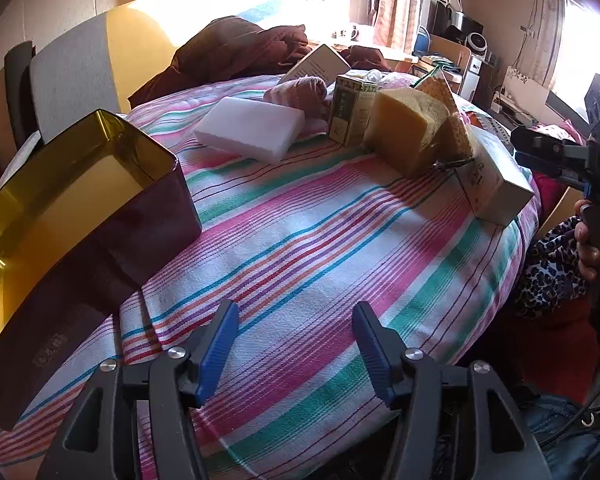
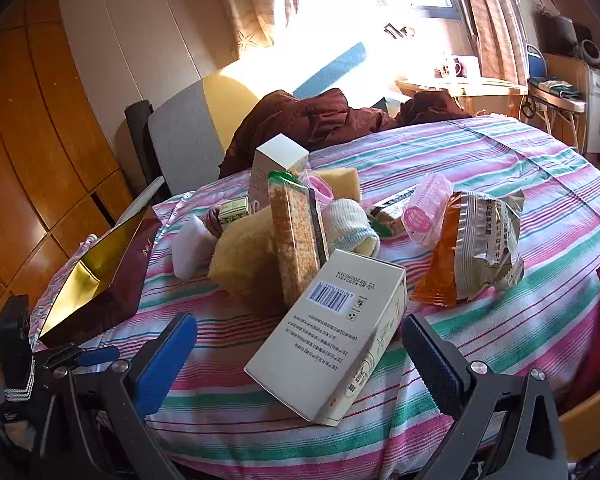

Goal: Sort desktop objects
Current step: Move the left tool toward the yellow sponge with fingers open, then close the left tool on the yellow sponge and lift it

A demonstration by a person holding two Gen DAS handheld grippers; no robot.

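Right wrist view is showing the sorting barely begun: the open maroon tin with gold lining [image 2: 96, 276] is sitting empty at the left of the striped-cloth surface [image 2: 500, 152], while a cream barcoded carton [image 2: 332, 336], yellow sponge block [image 2: 244, 256], cracker packet [image 2: 296, 240], white foam block [image 2: 188, 248] and orange-and-silver snack bag [image 2: 472, 248] are lying piled together, well apart from it. The right gripper [image 2: 300, 356] is hovering wide open, straddling the carton's near end without closing. The left gripper [image 1: 296, 344] is waiting low beside the tin [image 1: 80, 208], parted and holding nothing.
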